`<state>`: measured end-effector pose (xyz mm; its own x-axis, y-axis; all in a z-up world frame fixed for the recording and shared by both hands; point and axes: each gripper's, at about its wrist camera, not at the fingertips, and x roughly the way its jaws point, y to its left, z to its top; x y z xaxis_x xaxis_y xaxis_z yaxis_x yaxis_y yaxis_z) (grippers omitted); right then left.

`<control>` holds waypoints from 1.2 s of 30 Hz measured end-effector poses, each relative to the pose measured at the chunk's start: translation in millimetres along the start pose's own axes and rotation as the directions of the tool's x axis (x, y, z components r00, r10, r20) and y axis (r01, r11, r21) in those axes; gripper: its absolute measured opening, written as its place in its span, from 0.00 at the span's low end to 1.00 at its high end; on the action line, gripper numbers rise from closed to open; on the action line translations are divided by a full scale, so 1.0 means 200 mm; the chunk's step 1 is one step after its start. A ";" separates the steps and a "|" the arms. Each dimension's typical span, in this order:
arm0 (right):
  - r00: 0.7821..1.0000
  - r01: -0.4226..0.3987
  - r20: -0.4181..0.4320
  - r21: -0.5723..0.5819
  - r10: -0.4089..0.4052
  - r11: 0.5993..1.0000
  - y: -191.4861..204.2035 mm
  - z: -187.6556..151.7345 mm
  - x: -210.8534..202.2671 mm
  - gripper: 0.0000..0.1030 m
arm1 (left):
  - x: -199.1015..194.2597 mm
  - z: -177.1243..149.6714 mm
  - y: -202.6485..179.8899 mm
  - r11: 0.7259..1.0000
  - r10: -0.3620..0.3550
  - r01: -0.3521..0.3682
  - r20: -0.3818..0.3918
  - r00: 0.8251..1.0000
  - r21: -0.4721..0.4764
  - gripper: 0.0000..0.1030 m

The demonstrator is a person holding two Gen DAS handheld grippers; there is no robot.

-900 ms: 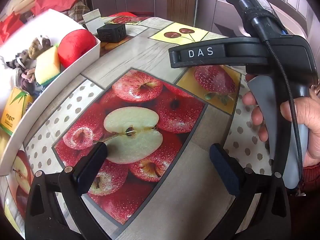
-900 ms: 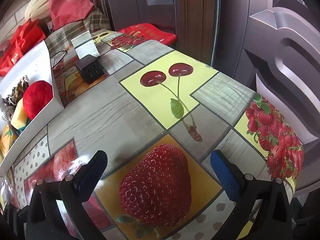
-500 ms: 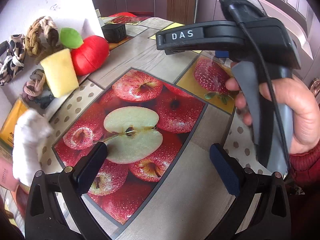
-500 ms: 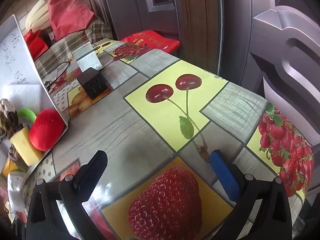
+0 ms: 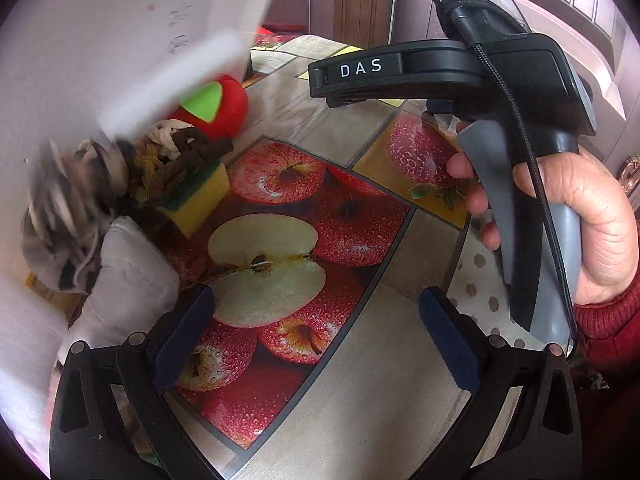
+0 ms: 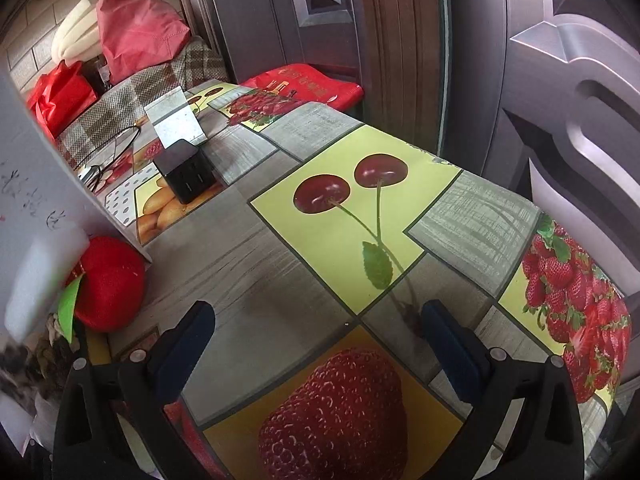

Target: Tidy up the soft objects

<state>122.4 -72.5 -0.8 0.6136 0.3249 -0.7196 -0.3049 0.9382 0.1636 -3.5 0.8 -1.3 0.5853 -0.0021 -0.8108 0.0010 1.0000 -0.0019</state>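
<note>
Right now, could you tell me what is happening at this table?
A white box is tipped up over the table, and its soft things lie in a heap beneath it: a red plush apple, a yellow sponge, knotted ropes and a white cloth. A person holds both tools. The left hand-held gripper and the right hand-held gripper are open and empty over the fruit-print cloth.

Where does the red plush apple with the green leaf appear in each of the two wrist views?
Left wrist view: the plush apple is upper left, under the tilted white box, behind the yellow sponge.
Right wrist view: it is at the left edge, below the box.
Shared landmark: the printed strawberry on the tablecloth.
</note>
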 end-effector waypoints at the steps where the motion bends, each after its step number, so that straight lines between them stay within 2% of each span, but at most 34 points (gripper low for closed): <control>1: 1.000 -0.003 0.001 0.002 0.003 1.000 0.00 0.00 0.00 1.00 | 0.00 0.00 0.00 1.000 0.001 -0.001 0.000 1.000 0.001 0.99; 36: 1.000 -0.028 0.002 0.010 0.028 1.000 -0.03 0.01 -0.02 1.00 | 0.00 -0.01 0.00 1.000 0.001 -0.001 0.000 1.000 0.001 0.99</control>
<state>123.9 -79.8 2.7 0.6066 0.3511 -0.7132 -0.3143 0.9300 0.1905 -5.8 -0.2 -2.6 0.5852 -0.0010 -0.8109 0.0008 1.0000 -0.0007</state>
